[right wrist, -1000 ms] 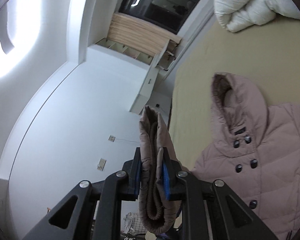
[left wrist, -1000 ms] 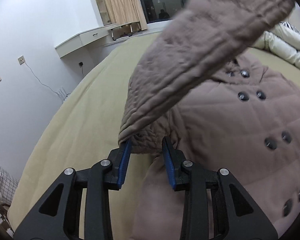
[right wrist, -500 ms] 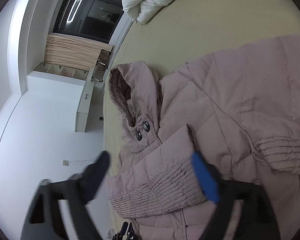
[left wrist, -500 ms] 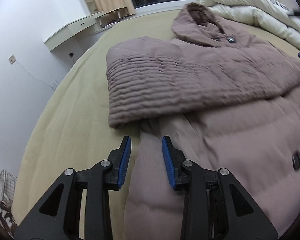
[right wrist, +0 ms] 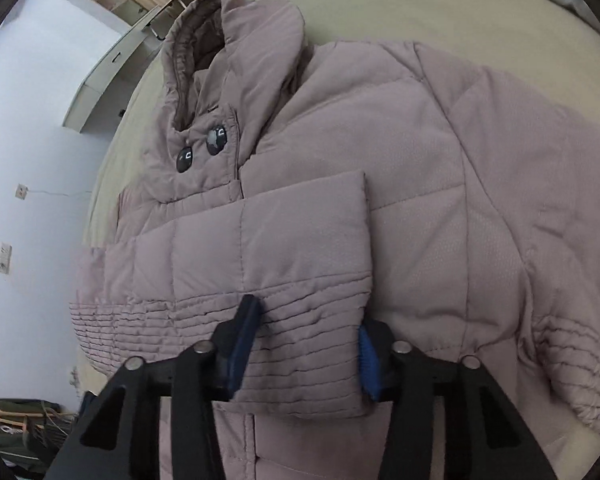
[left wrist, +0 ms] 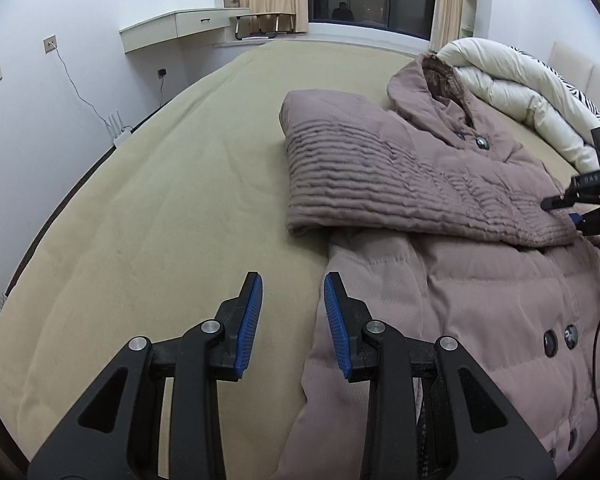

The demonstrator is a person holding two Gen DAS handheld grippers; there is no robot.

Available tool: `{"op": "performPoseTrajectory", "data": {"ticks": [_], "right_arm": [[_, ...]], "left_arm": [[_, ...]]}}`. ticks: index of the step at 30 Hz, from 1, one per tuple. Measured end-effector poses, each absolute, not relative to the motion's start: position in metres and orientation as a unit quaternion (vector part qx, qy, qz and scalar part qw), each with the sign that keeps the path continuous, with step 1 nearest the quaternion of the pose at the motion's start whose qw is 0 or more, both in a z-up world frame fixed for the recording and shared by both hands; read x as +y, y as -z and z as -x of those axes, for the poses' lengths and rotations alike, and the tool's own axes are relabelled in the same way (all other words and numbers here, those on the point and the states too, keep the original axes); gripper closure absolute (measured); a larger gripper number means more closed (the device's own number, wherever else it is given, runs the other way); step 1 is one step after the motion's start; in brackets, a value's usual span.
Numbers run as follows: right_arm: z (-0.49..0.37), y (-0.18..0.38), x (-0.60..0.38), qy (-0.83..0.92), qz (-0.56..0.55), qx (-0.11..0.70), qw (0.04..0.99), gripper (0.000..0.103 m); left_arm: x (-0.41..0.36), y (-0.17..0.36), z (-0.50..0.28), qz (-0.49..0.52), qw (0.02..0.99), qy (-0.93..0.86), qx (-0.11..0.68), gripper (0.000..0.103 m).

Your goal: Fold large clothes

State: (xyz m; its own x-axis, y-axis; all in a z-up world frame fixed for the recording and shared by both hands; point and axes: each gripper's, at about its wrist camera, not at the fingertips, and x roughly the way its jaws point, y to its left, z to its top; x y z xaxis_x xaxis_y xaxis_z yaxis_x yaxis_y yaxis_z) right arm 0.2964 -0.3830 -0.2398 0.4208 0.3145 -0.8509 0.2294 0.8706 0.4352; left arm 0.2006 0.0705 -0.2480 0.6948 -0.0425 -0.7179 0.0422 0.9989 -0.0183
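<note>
Beige bedspread [left wrist: 172,208] carries the mauve quilted hooded coat [left wrist: 480,280] lying front-up, one sleeve [left wrist: 380,184] folded across its chest; left gripper [left wrist: 293,316] hangs released beside the coat's edge, right gripper [right wrist: 306,344] spread wide over the sleeve cuff [right wrist: 300,340], gripping nothing.

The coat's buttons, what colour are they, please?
Dark, glossy buttons, clearest in the right wrist view.

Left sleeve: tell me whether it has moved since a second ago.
Yes. The sleeve has come down from mid-air and lies across the coat's chest, below the hood.
</note>
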Motion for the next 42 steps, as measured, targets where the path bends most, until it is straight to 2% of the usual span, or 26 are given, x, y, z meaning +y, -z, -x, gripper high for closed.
{"op": "performPoseTrajectory", "data": {"ticks": [1, 3, 9, 17, 21, 25, 27, 31, 32, 34, 35, 36, 39, 42], "right_arm": [[-0.295, 0.232, -0.383, -0.026, -0.239, 0.531, 0.813, 0.081], [-0.292, 0.213, -0.387, -0.029, -0.233, 0.508, 0.829, 0.088], [-0.285, 0.159, -0.43, 0.007, -0.252, 0.436, 0.864, 0.089], [-0.277, 0.198, -0.466, 0.065, -0.251, 0.471, 0.843, 0.089], [-0.279, 0.209, -0.472, 0.07, -0.252, 0.472, 0.842, 0.089], [-0.291, 0.216, -0.468, 0.075, -0.225, 0.481, 0.844, 0.087], [-0.298, 0.227, -0.468, 0.076, -0.222, 0.493, 0.838, 0.083], [-0.299, 0.235, -0.473, 0.075, -0.234, 0.502, 0.829, 0.081], [-0.299, 0.233, -0.472, 0.078, -0.234, 0.504, 0.828, 0.077], [-0.296, 0.227, -0.473, 0.085, -0.237, 0.51, 0.823, 0.061], [-0.294, 0.222, -0.473, 0.09, -0.237, 0.508, 0.823, 0.044], [-0.29, 0.214, -0.474, 0.092, -0.24, 0.494, 0.83, 0.036], [-0.279, 0.189, -0.469, 0.125, -0.219, 0.447, 0.859, 0.034], [-0.285, 0.181, -0.451, 0.095, -0.191, 0.433, 0.876, 0.036]], "left_arm": [[0.073, 0.245, -0.204, 0.01, 0.922, 0.022, 0.387, 0.072], [0.079, 0.239, -0.209, 0.025, 0.926, 0.019, 0.377, 0.072], [0.071, 0.224, -0.24, 0.03, 0.932, 0.028, 0.361, 0.072], [0.037, 0.198, -0.308, 0.001, 0.937, 0.035, 0.348, 0.072], [0.015, 0.216, -0.35, -0.032, 0.918, 0.046, 0.391, 0.072], [0.005, 0.266, -0.381, -0.06, 0.886, 0.045, 0.457, 0.071], [0.011, 0.277, -0.388, -0.04, 0.881, 0.049, 0.469, 0.067], [0.014, 0.269, -0.396, -0.03, 0.877, 0.057, 0.477, 0.067], [0.016, 0.264, -0.394, -0.023, 0.878, 0.058, 0.475, 0.067], [0.017, 0.248, -0.388, -0.016, 0.888, 0.053, 0.456, 0.068], [0.016, 0.236, -0.384, -0.019, 0.899, 0.051, 0.435, 0.068], [0.013, 0.225, -0.382, -0.026, 0.907, 0.05, 0.418, 0.068], [-0.003, 0.208, -0.39, -0.054, 0.917, 0.051, 0.393, 0.068], [-0.012, 0.225, -0.409, -0.076, 0.905, 0.034, 0.418, 0.068]]}}
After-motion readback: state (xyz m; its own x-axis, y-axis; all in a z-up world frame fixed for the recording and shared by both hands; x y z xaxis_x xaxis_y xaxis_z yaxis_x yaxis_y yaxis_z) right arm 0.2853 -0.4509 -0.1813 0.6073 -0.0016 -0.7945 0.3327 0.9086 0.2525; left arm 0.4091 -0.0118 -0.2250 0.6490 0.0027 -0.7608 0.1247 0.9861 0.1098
